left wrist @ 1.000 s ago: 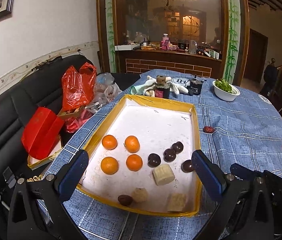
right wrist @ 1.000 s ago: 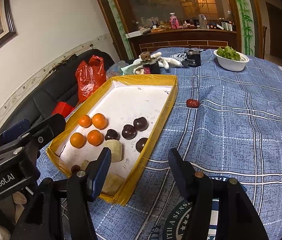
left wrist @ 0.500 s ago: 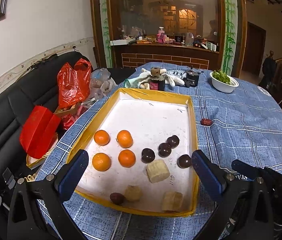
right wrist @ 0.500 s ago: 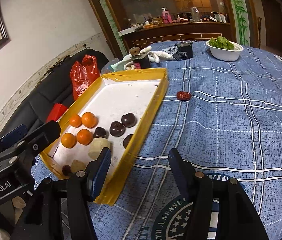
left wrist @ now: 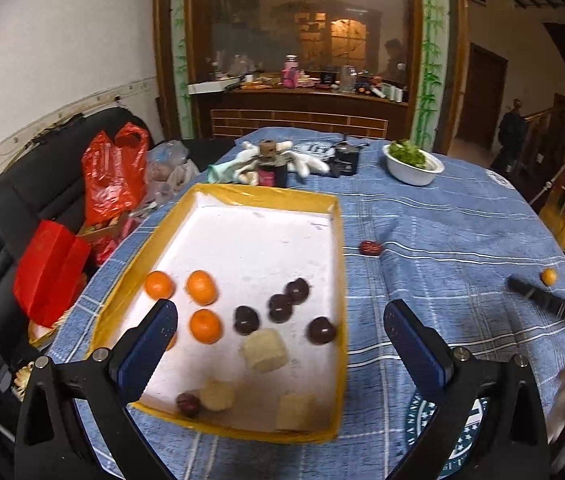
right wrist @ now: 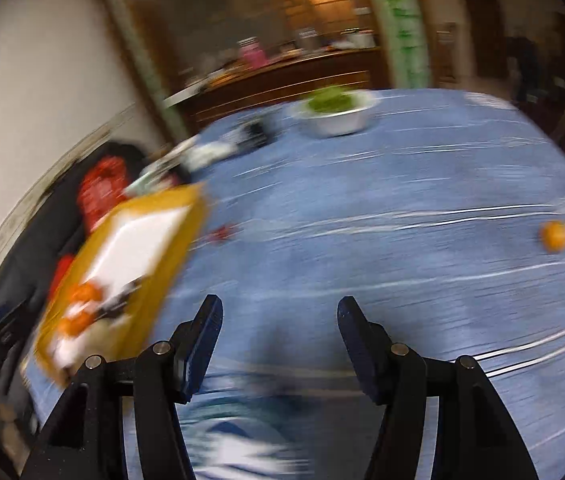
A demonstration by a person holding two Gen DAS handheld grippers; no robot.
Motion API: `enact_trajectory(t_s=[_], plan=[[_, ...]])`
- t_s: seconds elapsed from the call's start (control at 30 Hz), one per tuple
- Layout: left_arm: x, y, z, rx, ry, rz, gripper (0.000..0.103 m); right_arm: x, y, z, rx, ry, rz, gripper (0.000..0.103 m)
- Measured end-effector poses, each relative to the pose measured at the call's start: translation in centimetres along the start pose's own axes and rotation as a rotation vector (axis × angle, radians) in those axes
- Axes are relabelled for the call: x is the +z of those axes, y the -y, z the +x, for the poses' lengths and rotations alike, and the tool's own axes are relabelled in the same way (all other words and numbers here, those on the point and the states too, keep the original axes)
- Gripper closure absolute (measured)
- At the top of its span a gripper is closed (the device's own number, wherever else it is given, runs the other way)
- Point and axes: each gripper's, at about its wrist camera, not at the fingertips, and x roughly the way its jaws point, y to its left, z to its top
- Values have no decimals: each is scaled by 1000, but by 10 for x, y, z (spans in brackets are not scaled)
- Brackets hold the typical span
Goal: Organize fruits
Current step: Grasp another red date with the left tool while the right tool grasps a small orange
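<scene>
Left to right: my left gripper [left wrist: 280,330] hangs spread and empty over the yellow-rimmed tray [left wrist: 340,264], where the oranges [left wrist: 201,287], dark fruits [left wrist: 280,307] and pale blocks [left wrist: 263,350] lie sorted. A red date [left wrist: 370,247] rests on the blue cloth just beside the tray. My right gripper [right wrist: 278,342], half spread with nothing between its pads, has swung away from the tray, which now sits at its view's left edge, toward the stray orange [right wrist: 555,236] far right, probably my next pick.

both grippers: black frames w/ silver screws, blue pads [left wrist: 416,344] on left, dark-blue fingers [right wrist: 356,344] on right.
</scene>
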Motion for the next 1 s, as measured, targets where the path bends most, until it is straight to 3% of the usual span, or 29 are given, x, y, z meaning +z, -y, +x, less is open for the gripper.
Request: enact_trajectory(t_s=[0.13, 0.3, 0.5, 0.57, 0.63, 0.77, 0.83, 0.9, 0.97, 1.0], plan=[[-1, 11, 5, -39, 1, 11, 0, 30, 108, -9, -183, 39, 144, 39], [1, 28, 20, -83, -51, 26, 0, 45, 177, 4, -175, 29, 297, 39], [8, 41, 41, -109, -90, 54, 0, 50, 181, 38, -212, -30, 262, 39], [14, 46, 50, -141, -103, 65, 0, 47, 178, 44, -250, -35, 230, 46], [24, 54, 62, -181, -110, 77, 0, 44, 176, 43, -298, -36, 199, 67], [47, 77, 99, -204, -141, 134, 2, 44, 181, 38, -289, -26, 205, 67], [57, 92, 125, -212, -182, 178, 12, 43, 182, 33, -267, -9, 215, 67], [64, 102, 151, -231, -262, 195, 38, 43, 182, 25, -242, 14, 218, 67], [69, 104, 180, -236, -352, 162, 54, 45, 179, 23, -227, 28, 214, 67], [70, 103, 192, -231, -383, 145, 54, 45, 178, 22, -218, 31, 210, 67]])
